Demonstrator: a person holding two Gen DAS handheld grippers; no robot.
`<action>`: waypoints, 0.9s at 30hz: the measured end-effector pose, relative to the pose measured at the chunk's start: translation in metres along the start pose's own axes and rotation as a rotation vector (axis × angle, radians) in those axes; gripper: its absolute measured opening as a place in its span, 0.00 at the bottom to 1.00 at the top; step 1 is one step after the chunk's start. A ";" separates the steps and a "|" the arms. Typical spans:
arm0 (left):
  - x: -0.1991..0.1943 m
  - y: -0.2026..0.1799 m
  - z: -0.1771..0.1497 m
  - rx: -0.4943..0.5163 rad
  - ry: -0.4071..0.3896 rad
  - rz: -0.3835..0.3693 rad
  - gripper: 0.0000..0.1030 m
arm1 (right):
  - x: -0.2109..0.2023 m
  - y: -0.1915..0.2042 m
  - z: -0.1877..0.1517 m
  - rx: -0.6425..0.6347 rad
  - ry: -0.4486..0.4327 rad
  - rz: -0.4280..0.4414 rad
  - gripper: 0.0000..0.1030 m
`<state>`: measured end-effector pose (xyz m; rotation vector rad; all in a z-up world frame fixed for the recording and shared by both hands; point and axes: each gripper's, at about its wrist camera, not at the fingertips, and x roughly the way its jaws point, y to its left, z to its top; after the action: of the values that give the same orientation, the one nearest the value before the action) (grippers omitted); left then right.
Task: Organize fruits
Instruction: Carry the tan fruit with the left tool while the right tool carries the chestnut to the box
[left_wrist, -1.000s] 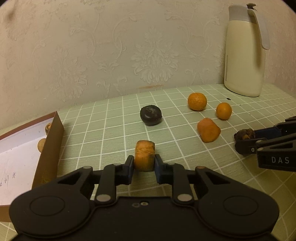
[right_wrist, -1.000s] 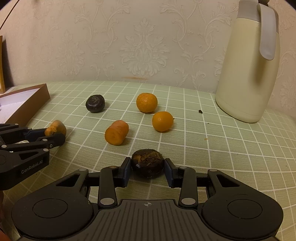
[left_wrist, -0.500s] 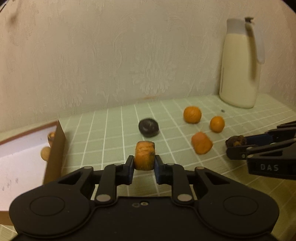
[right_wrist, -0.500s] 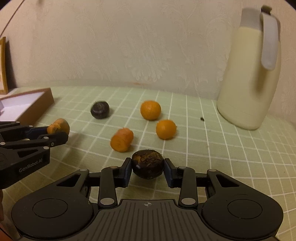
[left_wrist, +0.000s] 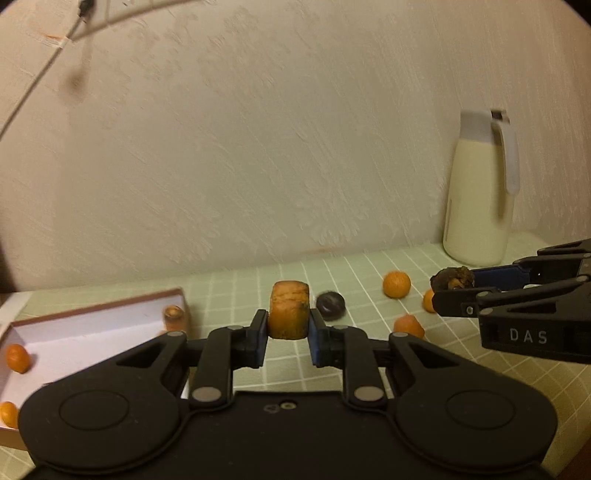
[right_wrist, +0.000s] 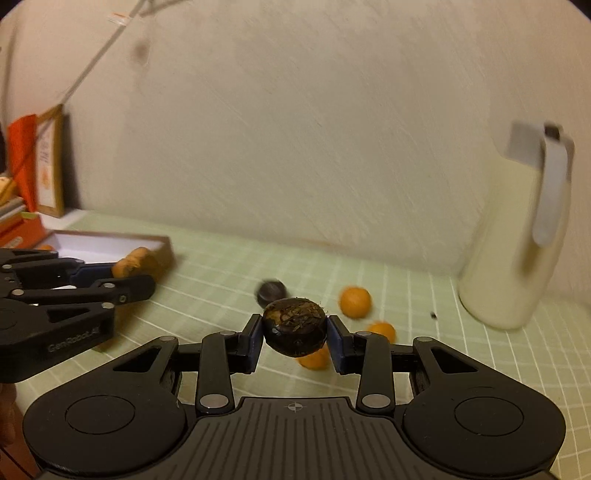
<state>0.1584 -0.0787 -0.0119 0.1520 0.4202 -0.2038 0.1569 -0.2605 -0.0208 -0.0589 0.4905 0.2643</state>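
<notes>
Your left gripper clamps an orange chunk standing upright, long axis vertical, raised above the green checked table, right of the open box. Your right gripper squeezes a dark, squat fruit, widest side to side, farther right of the box.

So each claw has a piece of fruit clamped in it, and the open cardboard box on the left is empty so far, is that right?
Not quite. The left claw grips an orange piece and the right claw a dark fruit, but the box is not empty: the left wrist view shows small orange fruit already inside.
</notes>
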 end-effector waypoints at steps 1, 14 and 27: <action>-0.003 0.002 0.001 0.000 -0.004 0.009 0.12 | -0.004 0.005 0.004 -0.005 -0.015 0.008 0.36; -0.052 0.053 0.008 -0.039 -0.081 0.133 0.12 | -0.027 0.063 0.027 -0.065 -0.179 0.132 0.36; -0.083 0.109 0.000 -0.115 -0.085 0.248 0.12 | -0.016 0.124 0.040 -0.124 -0.204 0.228 0.36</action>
<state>0.1091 0.0405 0.0340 0.0808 0.3236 0.0582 0.1284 -0.1399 0.0230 -0.0960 0.2772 0.5188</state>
